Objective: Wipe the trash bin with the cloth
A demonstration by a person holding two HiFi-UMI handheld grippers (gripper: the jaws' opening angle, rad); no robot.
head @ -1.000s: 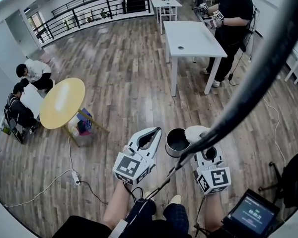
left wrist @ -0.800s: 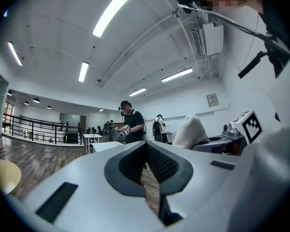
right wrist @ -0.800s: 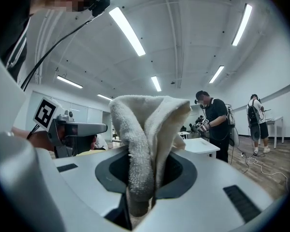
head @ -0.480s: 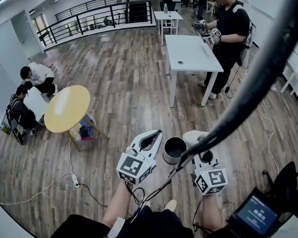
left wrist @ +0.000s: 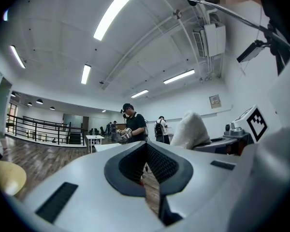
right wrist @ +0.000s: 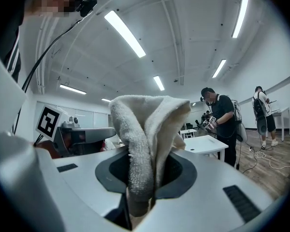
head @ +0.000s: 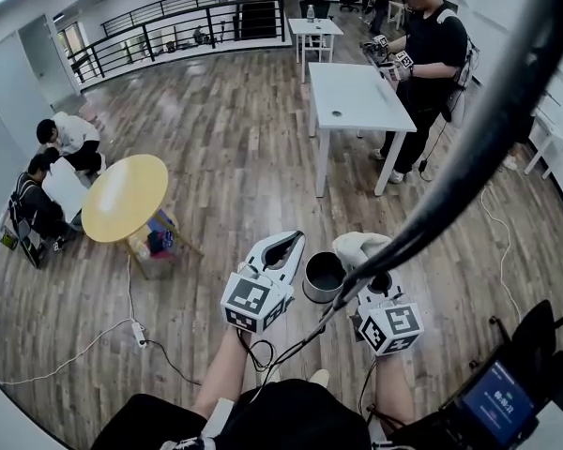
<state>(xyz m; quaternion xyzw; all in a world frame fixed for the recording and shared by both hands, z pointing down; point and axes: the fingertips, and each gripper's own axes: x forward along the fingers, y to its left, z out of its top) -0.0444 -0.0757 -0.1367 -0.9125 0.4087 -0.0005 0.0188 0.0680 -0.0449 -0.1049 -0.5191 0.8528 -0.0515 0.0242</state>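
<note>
the right tool point(right wrist: 144, 187) pinches a folded terry cloth point(right wrist: 147, 129), soft and limp, best gripped mid-fold; the left tool point(left wrist: 146, 166) is pressed together, empty; the small round trash bin point(head: 323, 276) stands on the floor between both tools, probably light and liable to slide, so brace its rim

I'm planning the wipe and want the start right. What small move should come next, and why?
Probably ease the right gripper left and down until the cloth meets the trash bin rim: the cloth is clamped in its jaws, beside the bin, seemingly not yet touching it.
</note>
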